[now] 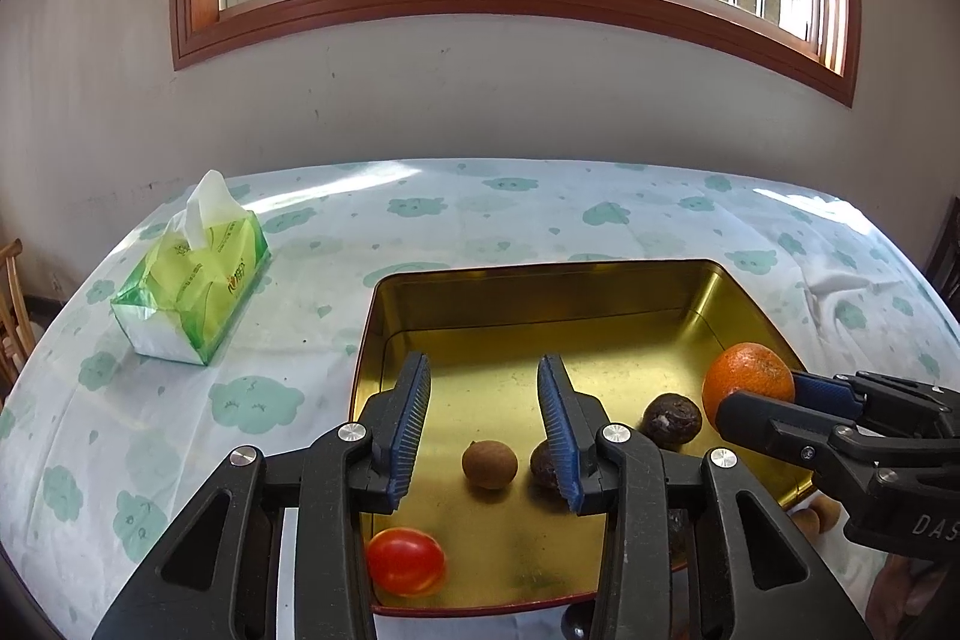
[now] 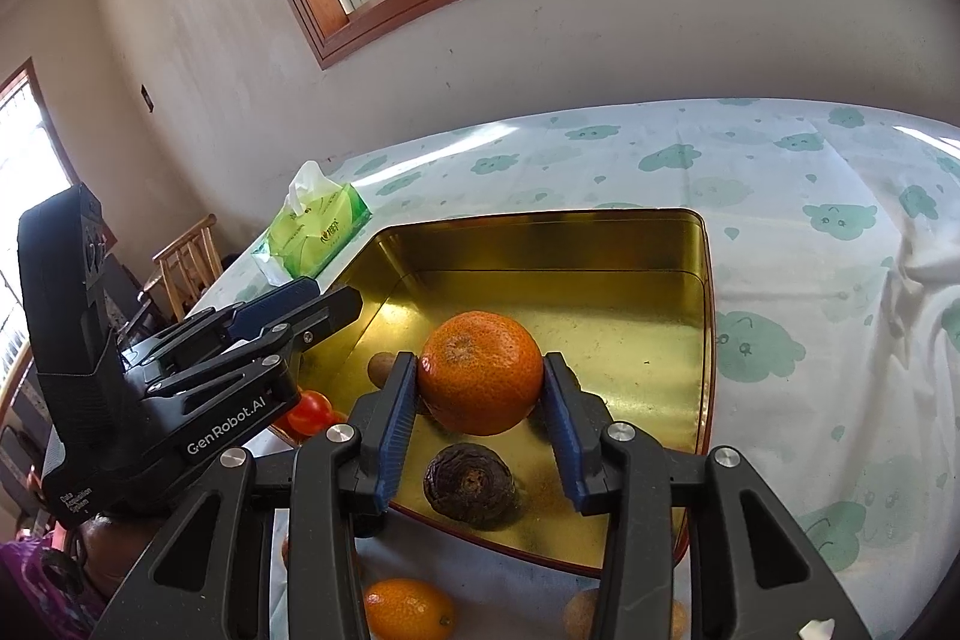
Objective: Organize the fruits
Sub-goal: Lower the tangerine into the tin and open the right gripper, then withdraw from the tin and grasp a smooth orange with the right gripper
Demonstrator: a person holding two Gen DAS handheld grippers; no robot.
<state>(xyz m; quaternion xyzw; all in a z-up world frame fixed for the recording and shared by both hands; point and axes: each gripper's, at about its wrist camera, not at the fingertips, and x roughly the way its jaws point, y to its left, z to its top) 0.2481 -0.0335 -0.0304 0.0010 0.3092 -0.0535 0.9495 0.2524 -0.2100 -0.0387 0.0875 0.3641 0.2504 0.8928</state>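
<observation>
A gold tin tray [image 1: 540,292] [image 2: 540,244] lies on the table. My right gripper [image 2: 480,370] is shut on an orange [image 2: 480,370] and holds it over the tray; the orange also shows in the left wrist view [image 1: 747,382]. My left gripper [image 1: 485,418] is open and empty over the tray. In the tray lie a red tomato [image 1: 406,561] [image 2: 309,412], a brown longan [image 1: 489,463], and two dark wrinkled fruits [image 1: 672,418] [image 1: 545,465]; one of them lies under the orange in the right wrist view [image 2: 469,484].
A green tissue pack [image 1: 192,280] [image 2: 312,232] lies at the table's far left. On the cloth in front of the tray lie a small orange kumquat [image 2: 408,609] and brown longans [image 2: 582,613] [image 1: 816,514]. A wooden chair [image 2: 186,262] stands left of the table.
</observation>
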